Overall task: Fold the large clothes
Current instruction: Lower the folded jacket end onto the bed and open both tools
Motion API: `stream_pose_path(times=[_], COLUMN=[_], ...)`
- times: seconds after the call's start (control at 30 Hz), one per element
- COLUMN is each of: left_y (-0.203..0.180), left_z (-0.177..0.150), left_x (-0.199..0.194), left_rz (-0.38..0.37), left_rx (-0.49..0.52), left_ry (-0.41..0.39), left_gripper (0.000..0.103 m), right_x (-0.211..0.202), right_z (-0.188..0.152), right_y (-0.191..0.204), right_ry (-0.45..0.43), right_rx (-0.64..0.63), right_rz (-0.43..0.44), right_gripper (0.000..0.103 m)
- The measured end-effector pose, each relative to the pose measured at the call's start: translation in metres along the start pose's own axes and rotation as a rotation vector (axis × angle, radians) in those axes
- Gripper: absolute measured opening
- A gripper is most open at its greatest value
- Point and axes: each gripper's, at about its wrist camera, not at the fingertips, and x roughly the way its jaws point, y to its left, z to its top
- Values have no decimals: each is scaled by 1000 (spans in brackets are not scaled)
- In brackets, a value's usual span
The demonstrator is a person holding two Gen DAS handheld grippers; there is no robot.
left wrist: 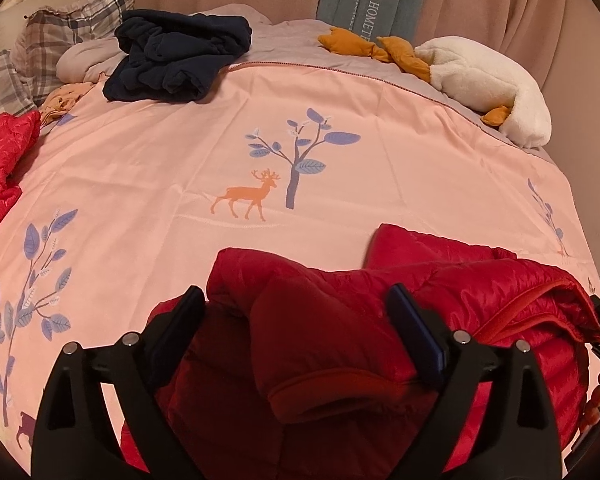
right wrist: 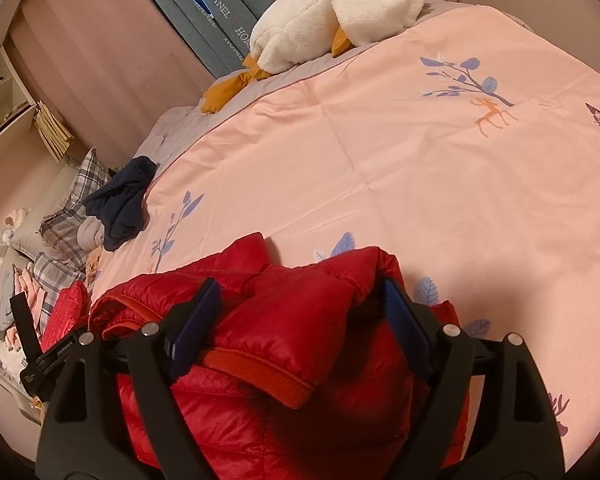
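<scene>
Though puffy, red quilted jacket (left wrist: 380,320) looks light, soft, slick-shelled; lies bunched at near edge of bed (left wrist: 340,152), sleeve cuff (left wrist: 340,396) on top. Best hold: cuff or hem binding. Left tool (left wrist: 296,316) and right tool (right wrist: 300,304) both spread wide, straddling folds, pads not pressing. Beyond: navy garment (left wrist: 180,60), plush goose (left wrist: 488,84), pillows (left wrist: 56,36), second red jacket (left wrist: 0,160) — all well clear.

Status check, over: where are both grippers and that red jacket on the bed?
Left gripper open, right gripper open, both straddling red jacket sleeves. Jacket bunched on pink bedspread. Nothing in the way.
</scene>
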Motion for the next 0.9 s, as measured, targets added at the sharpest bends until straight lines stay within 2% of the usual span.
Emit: stream_pose_path(times=[0.9], left_y=[-1], left_z=[1], left_x=[6], left_rz=[6], left_rx=[-10], left_ry=[4], left_gripper=[96], right_x=[4], right_z=[2], right_y=[-7], right_ry=[-18], right_rx=[35], right_rz=[-38], right_gripper=[96])
